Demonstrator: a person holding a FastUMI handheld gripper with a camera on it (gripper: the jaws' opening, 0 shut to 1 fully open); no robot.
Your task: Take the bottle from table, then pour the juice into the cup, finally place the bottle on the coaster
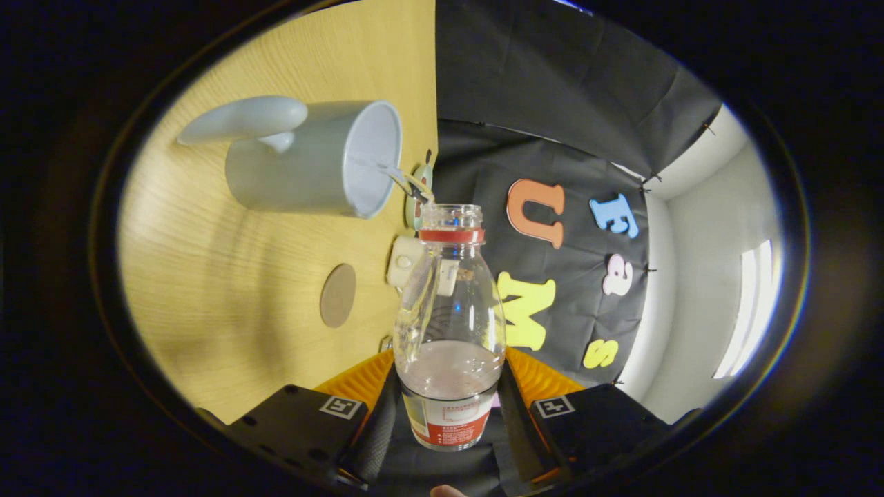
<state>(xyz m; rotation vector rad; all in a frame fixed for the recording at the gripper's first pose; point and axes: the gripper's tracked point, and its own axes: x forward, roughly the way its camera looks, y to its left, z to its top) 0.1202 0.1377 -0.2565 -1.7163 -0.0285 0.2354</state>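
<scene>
Gripper view: the clear bottle [449,324] sits clamped between both fingers of the tool [449,404], tipped so its open mouth meets the rim of the white cup [314,166], a thin stream running in. Near them on the wooden bench [207,290] lies a round coaster [338,295].

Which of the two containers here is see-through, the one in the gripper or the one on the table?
The bottle gripped between the fingers; the grey cup beyond is opaque.
</scene>
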